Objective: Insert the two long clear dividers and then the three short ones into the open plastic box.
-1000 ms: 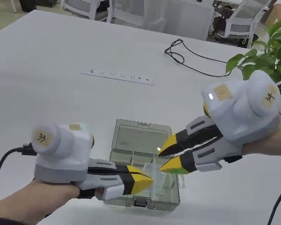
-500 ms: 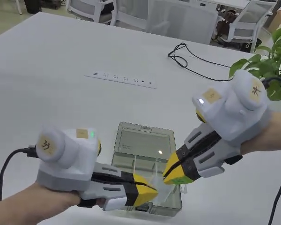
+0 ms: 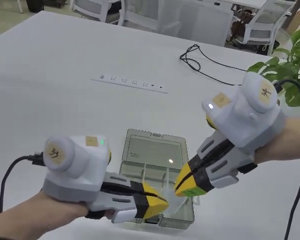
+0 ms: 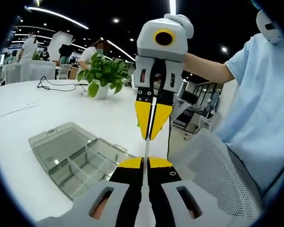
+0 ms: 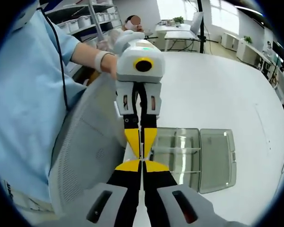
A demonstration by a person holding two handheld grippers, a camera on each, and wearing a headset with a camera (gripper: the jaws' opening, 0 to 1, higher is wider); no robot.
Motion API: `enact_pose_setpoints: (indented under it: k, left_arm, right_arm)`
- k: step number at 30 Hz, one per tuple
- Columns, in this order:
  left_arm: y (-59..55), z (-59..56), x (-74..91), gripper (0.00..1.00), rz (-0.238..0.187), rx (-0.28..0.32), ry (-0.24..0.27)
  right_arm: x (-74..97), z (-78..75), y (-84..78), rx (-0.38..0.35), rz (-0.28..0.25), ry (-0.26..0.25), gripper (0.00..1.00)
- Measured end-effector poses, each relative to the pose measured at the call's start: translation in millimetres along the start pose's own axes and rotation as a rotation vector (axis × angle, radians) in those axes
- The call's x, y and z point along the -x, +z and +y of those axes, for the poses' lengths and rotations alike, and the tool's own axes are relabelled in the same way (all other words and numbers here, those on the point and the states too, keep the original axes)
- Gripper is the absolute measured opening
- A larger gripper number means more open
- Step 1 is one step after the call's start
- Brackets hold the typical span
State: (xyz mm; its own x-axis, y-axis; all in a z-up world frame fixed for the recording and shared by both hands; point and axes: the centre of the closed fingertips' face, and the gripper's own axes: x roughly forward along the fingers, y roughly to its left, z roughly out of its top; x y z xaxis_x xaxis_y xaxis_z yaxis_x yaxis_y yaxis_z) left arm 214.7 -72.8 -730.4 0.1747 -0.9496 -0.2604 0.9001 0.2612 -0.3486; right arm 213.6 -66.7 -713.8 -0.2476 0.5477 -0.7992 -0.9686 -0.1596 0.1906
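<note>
The open clear plastic box lies on the white table with its lid flat behind it; clear dividers stand inside. Just above its front right part my left gripper and right gripper meet tip to tip, each shut on one end of a small clear divider. In the left gripper view the divider runs edge-on from my left gripper up to the right gripper, with the box at the left. In the right gripper view my right gripper faces the left gripper, the box to the right.
A white power strip lies on the table beyond the box, and a black cable coils further back right. A green potted plant stands at the right edge. Chairs line the table's far side.
The right gripper, open a second ago above the box, has dropped toward the left gripper's tips and shut on the clear divider. The left gripper has barely moved.
</note>
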Motion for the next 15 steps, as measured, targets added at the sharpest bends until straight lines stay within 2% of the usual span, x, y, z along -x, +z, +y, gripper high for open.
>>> enact_pose_setpoints:
  k: [2, 6, 8, 10, 11, 15]
  left_arm:
    - [0.0, 5.2, 0.3, 0.0, 0.0, -0.009, 0.027]
    - [-2.5, 12.2, 3.4, 0.18, 0.008, -0.001, 0.07]
    - [-4.1, 14.4, 6.2, 0.22, 0.011, -0.001, 0.083]
    - [-5.2, 21.8, 10.5, 0.33, 0.005, 0.003, 0.129]
    - [-6.0, 24.4, 12.9, 0.37, 0.004, 0.004, 0.147]
    - [-8.0, 31.8, 19.5, 0.48, 0.001, 0.012, 0.197]
  right_arm:
    - [0.7, -1.4, 0.0, -0.006, 0.0, -0.004, 0.02]
    - [4.8, -11.7, -5.3, -0.012, 0.032, -0.051, 0.02]
    - [6.9, -20.1, -9.5, -0.033, 0.046, -0.081, 0.02]
    - [8.8, -25.9, -13.7, -0.039, 0.061, -0.101, 0.02]
    - [10.3, -31.7, -18.5, -0.051, 0.081, -0.132, 0.02]
    - [10.0, -38.0, -29.0, -0.05, 0.122, -0.151, 0.02]
